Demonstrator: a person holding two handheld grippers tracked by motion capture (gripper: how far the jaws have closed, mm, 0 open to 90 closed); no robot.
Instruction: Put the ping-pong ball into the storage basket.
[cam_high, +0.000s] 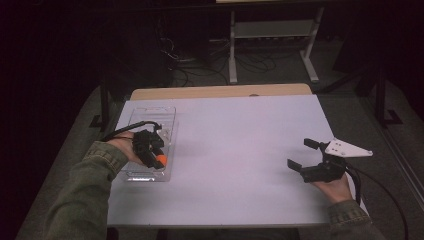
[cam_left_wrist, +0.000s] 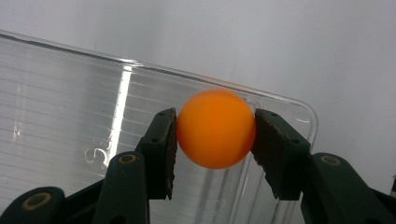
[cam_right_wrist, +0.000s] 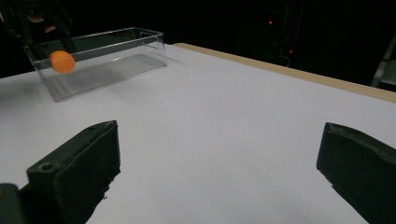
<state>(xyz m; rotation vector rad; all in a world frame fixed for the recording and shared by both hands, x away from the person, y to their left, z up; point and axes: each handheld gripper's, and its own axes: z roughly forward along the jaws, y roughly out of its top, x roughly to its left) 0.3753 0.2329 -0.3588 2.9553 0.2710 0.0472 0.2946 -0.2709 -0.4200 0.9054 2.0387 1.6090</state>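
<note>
At the lower left of the high view, the left gripper (cam_high: 156, 159) pinches the orange ball (cam_high: 159, 161) between its pads, above the near end of the clear tray (cam_high: 167, 116), whose long axis runs toward the top of the frame (the ball, being round, points nowhere). The right gripper (cam_high: 301, 153) rests wide open and empty at lower right. I judge the smooth ball could squirt out of the narrow pads, or bounce out of the tray if released too high.

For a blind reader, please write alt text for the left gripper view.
Two black jaws of the left gripper clamp an orange ball from both sides. Under it lies a clear plastic tray with a ribbed bottom, on a white table.
</note>
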